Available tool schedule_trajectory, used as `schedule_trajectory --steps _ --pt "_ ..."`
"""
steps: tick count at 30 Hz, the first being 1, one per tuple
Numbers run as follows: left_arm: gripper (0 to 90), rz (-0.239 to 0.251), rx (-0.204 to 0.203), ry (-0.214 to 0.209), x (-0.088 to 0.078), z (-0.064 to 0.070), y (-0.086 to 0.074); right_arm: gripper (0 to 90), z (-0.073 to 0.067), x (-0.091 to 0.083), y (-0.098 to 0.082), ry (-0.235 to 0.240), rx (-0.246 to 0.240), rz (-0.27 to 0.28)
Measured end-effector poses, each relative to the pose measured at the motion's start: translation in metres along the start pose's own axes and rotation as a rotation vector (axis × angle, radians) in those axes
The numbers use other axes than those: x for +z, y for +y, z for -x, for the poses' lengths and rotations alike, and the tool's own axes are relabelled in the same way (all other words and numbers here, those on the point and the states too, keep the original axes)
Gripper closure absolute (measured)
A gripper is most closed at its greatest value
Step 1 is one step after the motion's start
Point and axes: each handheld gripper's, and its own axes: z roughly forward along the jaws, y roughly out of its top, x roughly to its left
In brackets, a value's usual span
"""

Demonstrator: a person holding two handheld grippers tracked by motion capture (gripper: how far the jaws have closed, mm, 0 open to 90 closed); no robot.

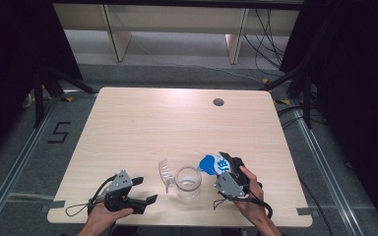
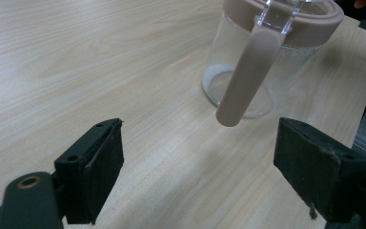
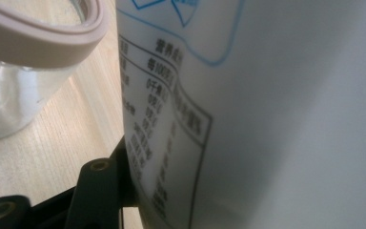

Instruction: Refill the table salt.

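Near the front edge of the pale wooden worktop [image 1: 142,118], a clear glass jug [image 1: 187,183] with a dusty-pink rim is stood upright, its hinged clear lid [image 1: 165,173] flipped open to the left in the high view. Seen from the left gripper view, the jug's pink handle [image 2: 249,76] is turned toward that camera, and a thin white residue can be made out at the bottom of the glass. A white and blue bag [image 1: 213,164] is pinched by the right gripper [image 1: 225,169], held in the person's right hand [image 1: 251,199], just beside the jug on its right side and tilted toward the rim. Printed small text in a bordered panel is shown on the bag's white surface in the right gripper view, with the jug's pink rim close at the upper left; whether bag and rim are touching cannot be told. The left gripper [image 1: 145,190], held in the left hand [image 1: 101,216], is kept low over the worktop to the left of the jug, its jaws spread wide with nothing between them, pointed at the handle and apart from it.
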Motion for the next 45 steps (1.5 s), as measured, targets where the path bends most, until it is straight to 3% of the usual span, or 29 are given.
schedule_trajectory --steps 8,10,11,15,16,21,27,28,29,31,34,41,42,44,45 --pt "16.7 0.0 -0.003 0.002 0.0002 0.0002 -0.0001 45.6 -0.0029 0.0009 0.0011 -0.035 -0.073 -0.03" --pt "16.7 -0.006 -0.004 0.005 -0.0001 0.0003 0.0 45.6 -0.0022 0.0011 0.0025 -0.033 -0.11 -0.031" --pt "16.7 -0.006 -0.002 0.003 0.0 0.0003 0.0 45.7 -0.004 0.0006 0.0024 -0.038 -0.086 -0.035" --pt "16.7 -0.005 0.003 0.002 0.0001 -0.0007 0.0 45.7 -0.0037 0.0014 0.0041 -0.035 -0.119 -0.037" --pt "16.7 -0.006 0.001 0.002 0.0001 -0.0007 0.0 45.7 -0.0054 0.0012 0.0038 -0.041 -0.102 -0.047" --pt "16.7 -0.005 -0.002 0.004 0.0002 -0.0008 -0.0002 45.7 -0.0044 0.0015 0.0044 -0.06 -0.145 -0.052" --pt "16.7 -0.003 -0.015 0.003 0.0004 -0.0004 -0.0003 46.0 -0.0042 0.0031 0.0045 -0.073 -0.164 -0.044" --pt "16.7 -0.001 -0.026 0.005 0.0005 -0.0001 -0.0005 46.0 -0.0022 0.0032 0.0055 -0.075 -0.201 -0.039" --pt "16.7 -0.011 -0.006 0.015 -0.0004 -0.0011 0.0002 46.0 -0.0044 0.0033 0.0048 -0.072 -0.168 -0.045" --pt "16.7 -0.001 -0.015 0.01 0.0002 -0.0009 0.0001 46.0 -0.005 0.0037 0.0055 -0.076 -0.187 -0.045" --pt "16.7 -0.014 -0.012 0.016 -0.0006 -0.0009 0.0007 46.1 -0.0072 0.0029 0.0066 -0.071 -0.176 -0.052" --pt "16.7 -0.011 -0.017 0.02 -0.0005 -0.002 0.0007 46.3 -0.008 0.005 0.0061 -0.082 -0.218 -0.05" --pt "16.7 -0.003 -0.019 0.019 -0.0001 -0.0021 0.0001 46.3 -0.0056 0.0052 0.0073 -0.087 -0.259 -0.045" --pt "16.7 -0.006 -0.023 0.011 -0.0006 -0.0024 -0.0001 46.3 -0.0055 0.0055 0.0075 -0.093 -0.267 -0.047" --pt "16.7 -0.005 -0.026 0.013 -0.0008 -0.0022 0.0 46.3 -0.0078 0.0046 0.0071 -0.097 -0.238 -0.063"
